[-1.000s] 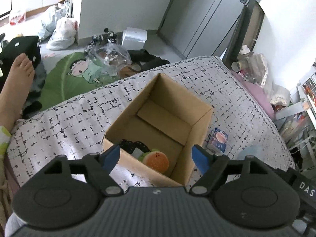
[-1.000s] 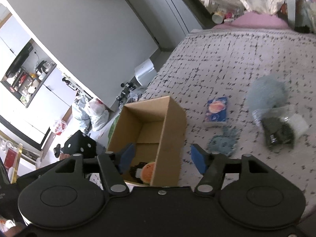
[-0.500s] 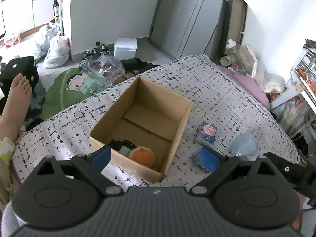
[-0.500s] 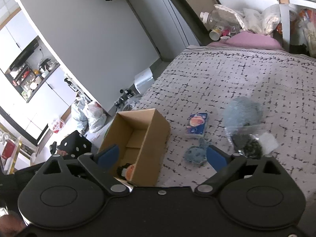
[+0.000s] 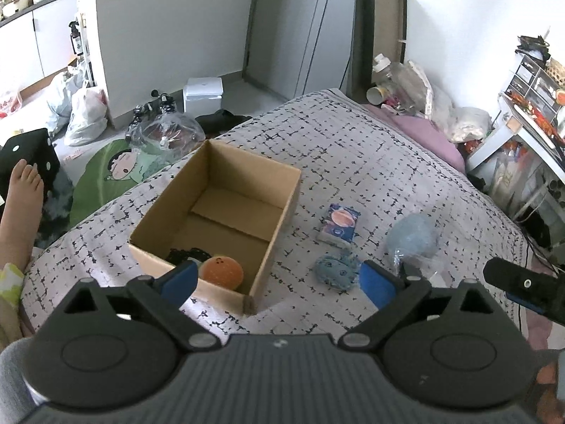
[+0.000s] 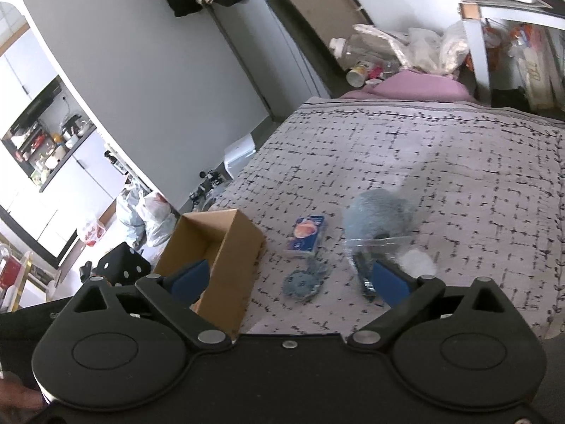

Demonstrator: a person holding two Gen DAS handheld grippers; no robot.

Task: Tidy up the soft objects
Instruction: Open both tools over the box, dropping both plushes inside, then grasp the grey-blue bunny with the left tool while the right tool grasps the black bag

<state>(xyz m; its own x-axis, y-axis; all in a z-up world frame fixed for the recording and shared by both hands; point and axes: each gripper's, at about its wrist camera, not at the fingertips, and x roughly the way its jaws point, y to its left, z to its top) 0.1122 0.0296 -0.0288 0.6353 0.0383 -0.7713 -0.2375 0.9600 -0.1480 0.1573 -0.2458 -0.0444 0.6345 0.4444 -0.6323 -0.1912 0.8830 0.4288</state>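
Left gripper (image 5: 279, 281) fingers wide, empty, above cardboard box (image 5: 226, 212) on bed (image 5: 370, 162). Right gripper (image 6: 291, 277) fingers still spreading, nothing between. Orange plush (image 5: 221, 271) inside box; blue plush (image 6: 303, 282), tissue pack (image 6: 306, 236) beside it on bed.

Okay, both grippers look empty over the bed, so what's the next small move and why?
Probably lower the right gripper onto the small blue plush lying on the bedspread beside the cardboard box. Its jaws are opening with nothing held, the plush sits between its fingers in view, and the box already holds an orange plush.
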